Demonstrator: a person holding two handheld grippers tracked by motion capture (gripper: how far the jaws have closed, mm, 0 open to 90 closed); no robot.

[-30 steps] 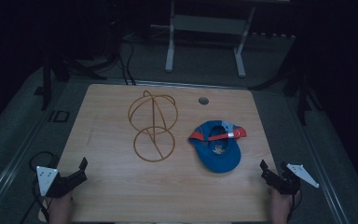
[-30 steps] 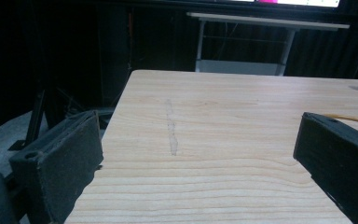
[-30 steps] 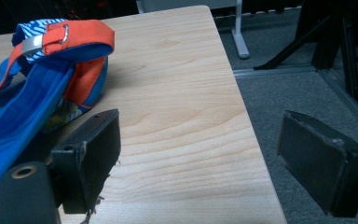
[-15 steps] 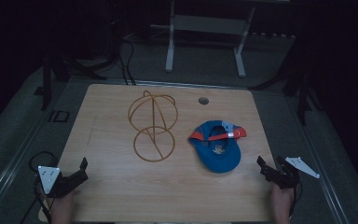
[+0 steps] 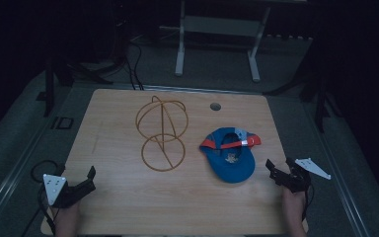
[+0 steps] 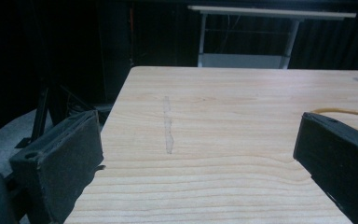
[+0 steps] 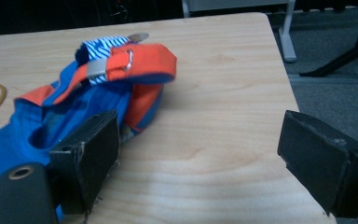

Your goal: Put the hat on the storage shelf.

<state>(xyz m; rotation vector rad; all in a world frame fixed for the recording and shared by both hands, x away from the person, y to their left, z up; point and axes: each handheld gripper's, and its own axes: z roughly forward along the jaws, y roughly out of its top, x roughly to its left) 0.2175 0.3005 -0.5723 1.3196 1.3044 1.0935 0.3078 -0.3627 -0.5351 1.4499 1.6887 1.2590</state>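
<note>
The blue cap (image 5: 229,156) is lying upside down on the right half of the wooden table (image 5: 123,197), its orange strap (image 7: 135,63) facing the far edge. We are holding the right gripper (image 5: 280,171) just beside the cap's right side, jaws spread wide with nothing between them. The wire frame (image 5: 162,133) is sitting left of the cap, apart from it. We are keeping the left gripper (image 5: 86,180) at the near left corner, jaws spread and empty.
</note>
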